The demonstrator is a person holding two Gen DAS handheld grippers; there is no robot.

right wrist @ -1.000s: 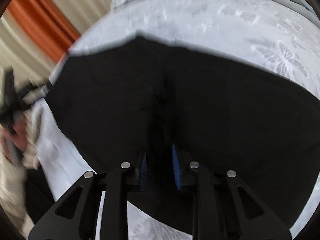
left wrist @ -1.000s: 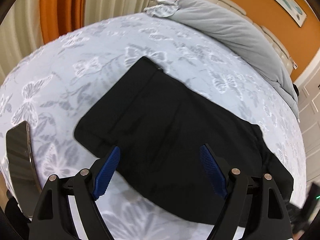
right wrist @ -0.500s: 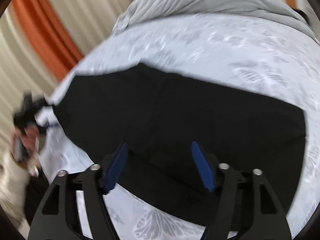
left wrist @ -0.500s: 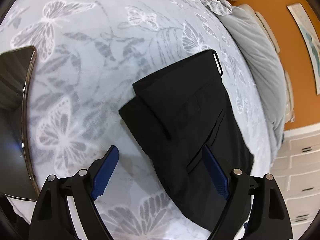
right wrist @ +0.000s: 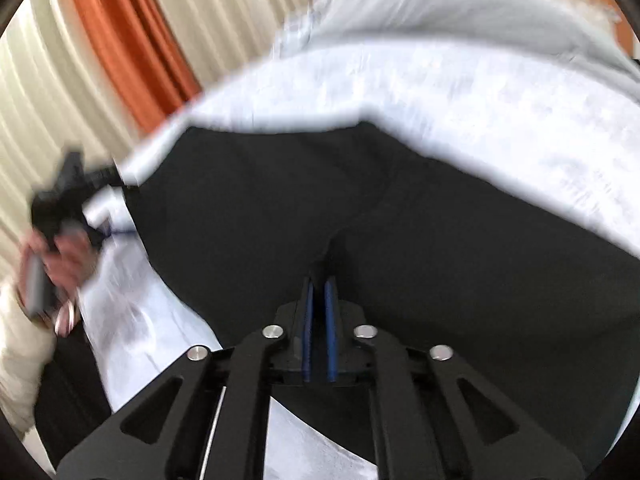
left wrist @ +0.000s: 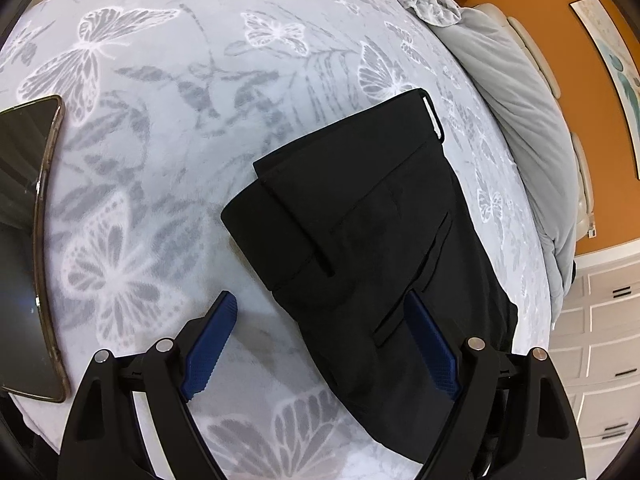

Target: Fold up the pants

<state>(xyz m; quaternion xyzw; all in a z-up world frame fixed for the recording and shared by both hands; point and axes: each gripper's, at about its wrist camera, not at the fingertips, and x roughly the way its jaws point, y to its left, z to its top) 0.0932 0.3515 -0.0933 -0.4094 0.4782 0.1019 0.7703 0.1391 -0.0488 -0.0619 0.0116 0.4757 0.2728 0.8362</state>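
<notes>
Black pants (left wrist: 372, 232) lie folded on the bed, their waistband end toward the far side, a pocket slit showing. My left gripper (left wrist: 320, 312) is open and empty, hovering above the near edge of the pants, one blue pad over the bedspread and one over the cloth. In the blurred right wrist view the pants (right wrist: 400, 220) fill the middle. My right gripper (right wrist: 319, 284) is shut on a pinch of the black cloth at its near edge. The left gripper and the hand holding it (right wrist: 60, 216) show at the far left of that view.
The bed has a pale butterfly-print bedspread (left wrist: 180, 100). A dark phone (left wrist: 24, 240) lies at its left edge. A grey duvet (left wrist: 520, 100) is heaped along the orange wall. White drawers (left wrist: 608, 340) stand at right. Striped and orange curtains (right wrist: 120, 40) hang behind.
My right gripper was open half a second ago and has closed on the pants' near edge. My left gripper stayed open and shifted little over the folded end.
</notes>
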